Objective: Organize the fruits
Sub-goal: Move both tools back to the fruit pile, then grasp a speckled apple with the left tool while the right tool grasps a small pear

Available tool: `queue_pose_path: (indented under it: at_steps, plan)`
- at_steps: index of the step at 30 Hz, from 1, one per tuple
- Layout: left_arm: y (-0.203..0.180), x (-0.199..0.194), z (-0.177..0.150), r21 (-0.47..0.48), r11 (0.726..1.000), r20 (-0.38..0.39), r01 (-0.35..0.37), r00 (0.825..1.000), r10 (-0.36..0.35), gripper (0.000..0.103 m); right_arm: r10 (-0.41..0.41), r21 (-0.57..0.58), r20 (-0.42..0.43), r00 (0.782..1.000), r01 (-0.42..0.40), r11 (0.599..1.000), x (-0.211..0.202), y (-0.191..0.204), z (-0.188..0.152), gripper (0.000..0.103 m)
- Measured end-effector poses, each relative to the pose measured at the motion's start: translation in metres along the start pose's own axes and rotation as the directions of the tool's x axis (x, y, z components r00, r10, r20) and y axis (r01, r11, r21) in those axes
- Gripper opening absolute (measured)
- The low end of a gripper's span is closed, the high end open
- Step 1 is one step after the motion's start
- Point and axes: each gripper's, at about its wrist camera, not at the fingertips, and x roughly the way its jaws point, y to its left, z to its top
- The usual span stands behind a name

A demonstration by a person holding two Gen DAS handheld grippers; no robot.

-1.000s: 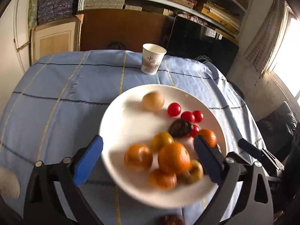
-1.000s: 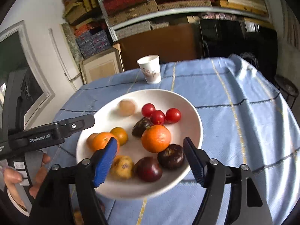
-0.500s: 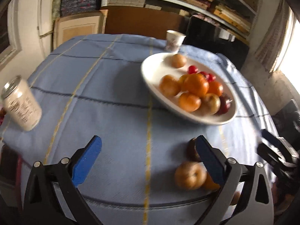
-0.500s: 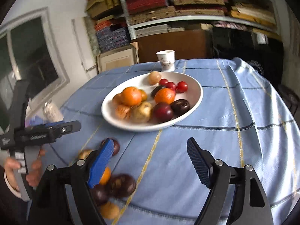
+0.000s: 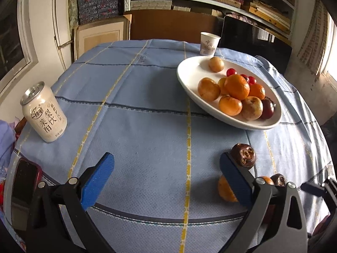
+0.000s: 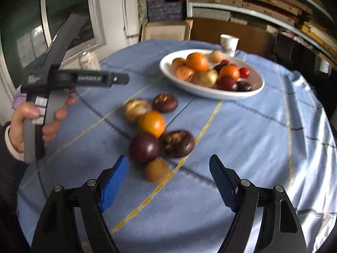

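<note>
Six loose fruits point(image 6: 157, 131) lie in a cluster on the tabletop point(image 6: 242, 139), on the near side of the plate point(image 6: 256, 89): two dark mangosteens, a dark plum, an orange, a tan fruit and a brown one. The plate holds a heap of oranges, tan fruit, plums and cherry tomatoes.

The right hand-held gripper point(image 6: 168, 172) tilts down over the cluster's near edge, jaws closing but apart, with the brown fruit just ahead of the gap and no pad touching it. The left hand-held gripper point(image 5: 166, 172) tilts down over bare cloth left of the cluster, jaws wide, holding nothing; a hand point(image 6: 31, 124) grips its handle.

Only the left view shows the can point(image 5: 44, 113) and a phone point(image 5: 23, 181), both well left of the plate. Its right finger covers most of the cluster there; one mangosteen point(image 5: 243, 155) shows clear. The right view is motion-blurred, so the fruit surfaces are indistinct. A cup point(image 5: 209, 43) stands behind the plate.
</note>
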Motion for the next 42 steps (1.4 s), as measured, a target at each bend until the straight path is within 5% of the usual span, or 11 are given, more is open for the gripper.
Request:
queue_pose_path:
  at_steps: [20,22,31,36,42]
  plan:
    - [-0.004,-0.002,-0.003,0.021,1.0,-0.014,0.0,1.0,0.0,0.098,0.033,-0.028,-0.071,0.997,-0.035,0.999,0.014,0.007,-0.006,0.045]
    - [-0.004,-0.002,-0.004,0.026,1.0,-0.014,0.001,1.0,0.0,0.098,0.045,-0.032,-0.076,0.996,-0.047,0.998,0.015,0.008,-0.006,0.028]
    - [-0.022,-0.009,-0.013,0.169,0.985,0.002,0.014,1.0,-0.015,0.098,0.092,0.15,0.024,0.995,-0.095,0.984,-0.004,-0.031,0.001,0.027]
    - [-0.056,-0.014,-0.031,0.354,0.935,0.027,0.015,0.999,-0.026,0.098,0.06,0.223,0.003,0.998,-0.059,0.973,0.001,-0.047,-0.001,0.027]
    - [-0.071,-0.01,-0.041,0.42,0.906,-0.004,0.061,0.998,-0.066,0.093,0.052,0.207,-0.006,0.999,-0.049,0.977,0.003,-0.043,-0.003,0.027]
